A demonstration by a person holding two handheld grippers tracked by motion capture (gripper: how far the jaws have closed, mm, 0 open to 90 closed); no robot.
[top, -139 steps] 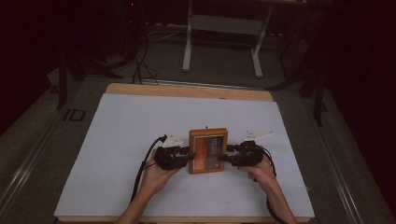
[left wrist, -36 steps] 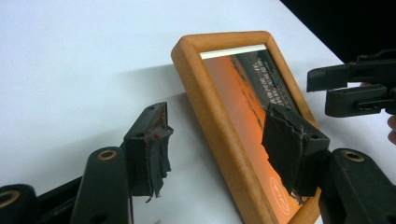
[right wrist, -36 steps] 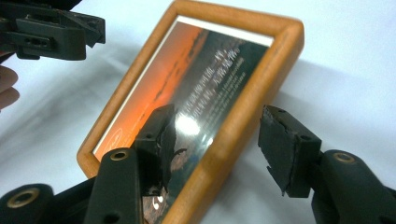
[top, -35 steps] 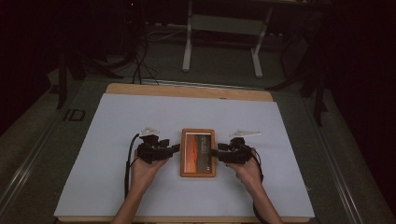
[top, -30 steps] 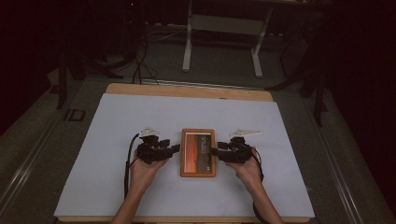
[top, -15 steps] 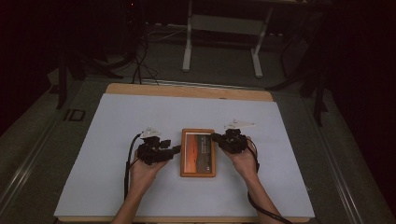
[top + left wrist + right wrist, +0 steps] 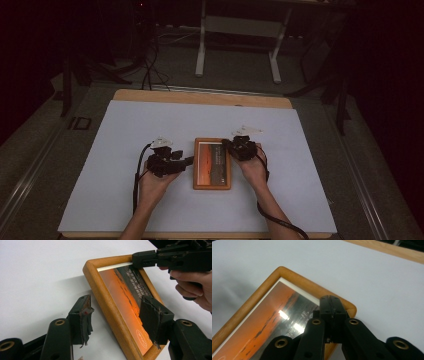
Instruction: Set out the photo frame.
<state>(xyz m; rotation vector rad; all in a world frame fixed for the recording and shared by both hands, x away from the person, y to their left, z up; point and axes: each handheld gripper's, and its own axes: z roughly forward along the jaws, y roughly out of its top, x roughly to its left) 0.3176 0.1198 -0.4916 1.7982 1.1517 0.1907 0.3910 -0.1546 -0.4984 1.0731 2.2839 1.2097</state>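
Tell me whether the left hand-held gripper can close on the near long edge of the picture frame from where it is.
Probably yes. The left hand-held gripper stands open with the picture frame's wooden edge between its jaws, nothing blocking. The right hand-held gripper, shut, sits over the far corner, clear of that edge.

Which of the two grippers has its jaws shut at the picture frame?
The right gripper: its jaws meet, tips at the picture frame's far right corner. The left gripper's jaws stand apart astride the frame's edge.
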